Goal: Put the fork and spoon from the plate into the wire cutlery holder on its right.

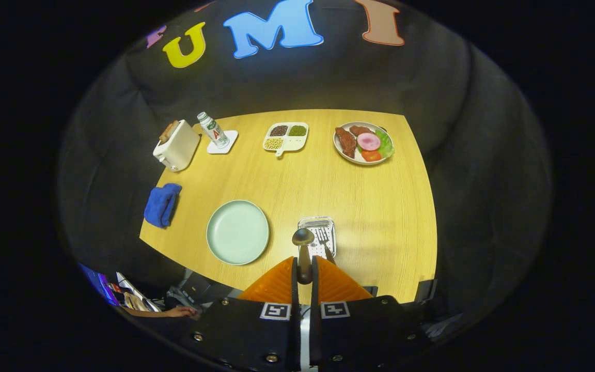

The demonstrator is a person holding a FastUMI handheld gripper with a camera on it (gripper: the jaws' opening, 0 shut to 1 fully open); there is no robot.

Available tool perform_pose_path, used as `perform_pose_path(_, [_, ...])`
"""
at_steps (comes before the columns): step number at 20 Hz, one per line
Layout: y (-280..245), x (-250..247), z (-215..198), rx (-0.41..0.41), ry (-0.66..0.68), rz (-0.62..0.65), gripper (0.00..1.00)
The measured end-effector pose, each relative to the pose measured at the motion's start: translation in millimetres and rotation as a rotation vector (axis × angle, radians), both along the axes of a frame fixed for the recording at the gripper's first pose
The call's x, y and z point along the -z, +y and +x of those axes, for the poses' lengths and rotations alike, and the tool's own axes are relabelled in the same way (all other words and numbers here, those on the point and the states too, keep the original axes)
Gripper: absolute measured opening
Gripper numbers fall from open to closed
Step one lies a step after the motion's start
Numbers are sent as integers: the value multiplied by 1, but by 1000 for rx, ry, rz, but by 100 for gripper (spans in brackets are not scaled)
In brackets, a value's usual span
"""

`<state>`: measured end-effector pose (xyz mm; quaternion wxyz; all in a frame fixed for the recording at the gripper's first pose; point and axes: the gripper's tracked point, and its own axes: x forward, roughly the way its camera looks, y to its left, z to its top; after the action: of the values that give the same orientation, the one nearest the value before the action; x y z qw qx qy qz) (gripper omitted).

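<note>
Task looks nearly done. The plate, pale green, sits bare near the desk's near edge, no cutlery left on it. The fork is already in the wire cutlery holder, which stands just right of the plate, also near the near edge; fork tines show against the holder's mesh with the handle leaning toward the gripper. The gripper is clenched on the spoon: both fingers press on its handle, bowl end pointing forward and hanging over the holder's left part. Can't tell if the bowl is above the rim or already dipped inside, the view is from straight overhead. So what's left, by my read: get the spoon fully into the holder next to the fork, let go, pull away. Spoon seems lined up well enough, little sideways correction needed. Other stuff is untouched and well apart from the action: toaster and water bottle on a coaster toward the far left corner, divided dish of beans mid far edge, plate of food toward the far right corner, blue cloth hanging at the left edge. A person's hand shows below the desk's near left corner.
</note>
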<state>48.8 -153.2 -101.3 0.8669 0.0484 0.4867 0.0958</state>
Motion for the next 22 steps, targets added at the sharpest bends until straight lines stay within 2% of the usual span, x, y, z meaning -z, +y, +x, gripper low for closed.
perform_pose_path(19, [10, 65, 38, -18, 87, -31, 7])
perform_pose_path(22, [8, 73, 43, -33, 70, -85, 7])
